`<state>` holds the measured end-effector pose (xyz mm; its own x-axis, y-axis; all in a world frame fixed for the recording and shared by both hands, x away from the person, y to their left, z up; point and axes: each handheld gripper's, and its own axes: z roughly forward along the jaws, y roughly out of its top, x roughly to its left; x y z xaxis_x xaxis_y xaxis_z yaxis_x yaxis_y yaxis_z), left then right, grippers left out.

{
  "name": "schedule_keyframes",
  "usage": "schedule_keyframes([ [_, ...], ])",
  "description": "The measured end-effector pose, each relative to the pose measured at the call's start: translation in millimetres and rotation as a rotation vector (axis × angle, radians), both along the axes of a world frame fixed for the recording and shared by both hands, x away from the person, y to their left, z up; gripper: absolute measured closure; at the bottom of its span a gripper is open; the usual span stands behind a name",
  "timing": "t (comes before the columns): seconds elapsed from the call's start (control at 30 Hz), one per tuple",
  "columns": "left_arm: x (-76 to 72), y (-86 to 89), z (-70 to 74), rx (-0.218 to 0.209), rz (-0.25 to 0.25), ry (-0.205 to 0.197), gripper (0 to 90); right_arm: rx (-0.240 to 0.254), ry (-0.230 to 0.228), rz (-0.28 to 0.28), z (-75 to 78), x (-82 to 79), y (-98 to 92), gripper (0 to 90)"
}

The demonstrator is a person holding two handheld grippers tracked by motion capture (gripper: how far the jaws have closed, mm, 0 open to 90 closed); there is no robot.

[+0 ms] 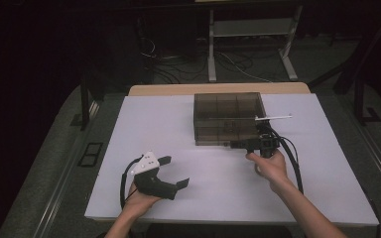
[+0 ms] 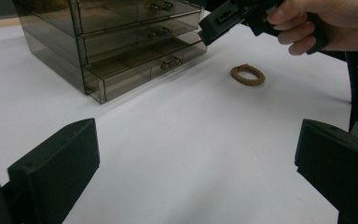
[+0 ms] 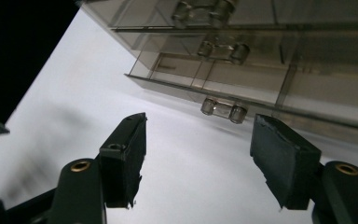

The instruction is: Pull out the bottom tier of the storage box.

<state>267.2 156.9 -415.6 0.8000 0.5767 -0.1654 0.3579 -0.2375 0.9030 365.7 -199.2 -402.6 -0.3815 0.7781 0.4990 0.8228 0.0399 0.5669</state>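
Three smoky clear-plastic drawers (image 3: 242, 79); right hand-held gripper (image 3: 198, 154) open, empty, before the lowest rounded handle (image 3: 223, 110).

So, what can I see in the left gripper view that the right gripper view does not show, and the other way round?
The left gripper view alone has a brown braided ring lying on the white table, a hand holding the right gripper, and the left gripper with its jaws wide apart. The right gripper view alone looks close along the right gripper's own open jaws at the clear handle of the lowest drawer, with nothing between them. Both share the smoky transparent drawer box and the table.
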Motion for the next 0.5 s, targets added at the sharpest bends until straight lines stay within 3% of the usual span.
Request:
schedule_keyframes([
  [0.33,0.3,-0.8,-0.6,0.004,-0.003,0.001,0.0,-0.152,-0.050,0.198,14.6,6.6,9.7,33.1],
  [0.5,0.3,-0.4,-0.5,0.004,-0.002,0.002,0.0,-0.174,-0.060,0.270,20.1,10.0,12.7,33.0],
])
